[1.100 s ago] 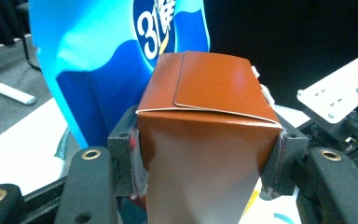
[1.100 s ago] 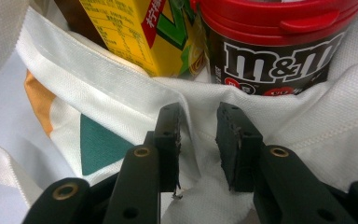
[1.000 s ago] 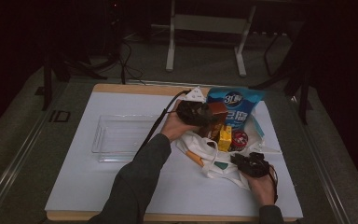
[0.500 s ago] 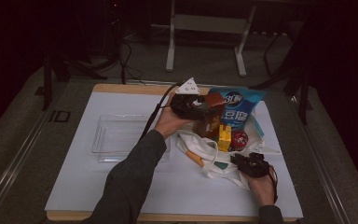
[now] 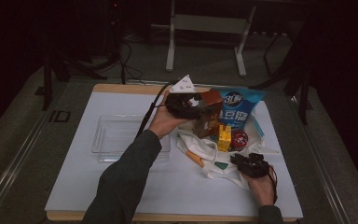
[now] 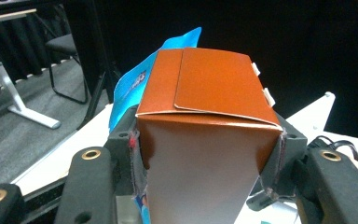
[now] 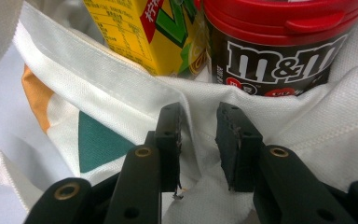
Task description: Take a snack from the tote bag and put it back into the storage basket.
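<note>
- Two jaws of the left gripper (image 6: 207, 154) clamp the brown carton (image 6: 209, 140) by its sides, lifted above the white cloth bag (image 5: 205, 156); its bottom is cut off below the left gripper view.
- Right gripper (image 7: 198, 140) pinches a fold of the bag's edge, jaws nearly together.
- Yellow box (image 7: 144, 32) and M&M's jar (image 7: 279, 42) are half hidden in the bag.

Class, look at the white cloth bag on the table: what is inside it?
In the white cloth bag stand a yellow carton and a red-lidded M&M's tub, side by side. The cloth hides their lower parts and anything beneath them.
</note>
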